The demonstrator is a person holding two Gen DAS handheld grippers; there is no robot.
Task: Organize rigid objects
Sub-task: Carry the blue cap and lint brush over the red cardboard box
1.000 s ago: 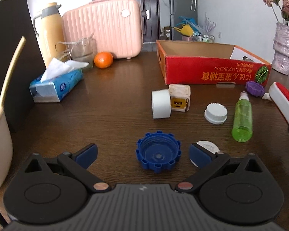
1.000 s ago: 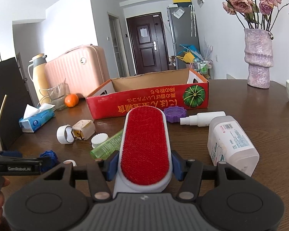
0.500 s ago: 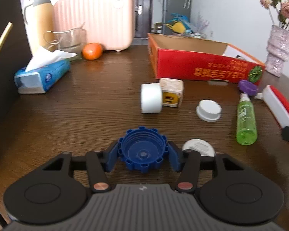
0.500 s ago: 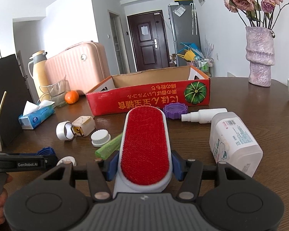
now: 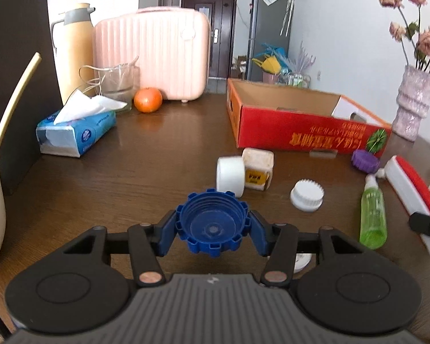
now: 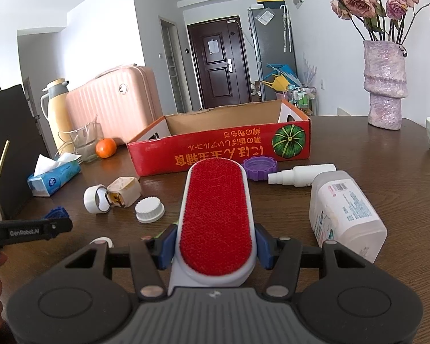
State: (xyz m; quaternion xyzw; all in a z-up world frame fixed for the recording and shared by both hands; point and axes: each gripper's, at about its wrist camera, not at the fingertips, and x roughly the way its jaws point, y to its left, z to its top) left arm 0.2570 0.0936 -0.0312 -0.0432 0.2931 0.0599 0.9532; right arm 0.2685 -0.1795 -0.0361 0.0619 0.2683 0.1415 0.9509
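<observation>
The left claw [image 5: 213, 230] pinched the blue cap [image 5: 212, 223] above the tabletop [image 5: 146, 177]. The right claw [image 6: 215, 248] pinched the red brush [image 6: 216, 218]. A white cap [image 5: 306, 195] and green bottle [image 5: 372, 215] lay before the red box [image 5: 301, 129], whose inside looked bare.

White letters reading "GenRobot.AI" stand on the black side of the left tongs [image 6: 28, 230]. The red cardboard box [image 6: 220, 149] carries upside-down yellow East Asian characters beside a green pumpkin picture. The white plastic bottle [image 6: 345, 215] bears a barcode; its small print is unreadable.
</observation>
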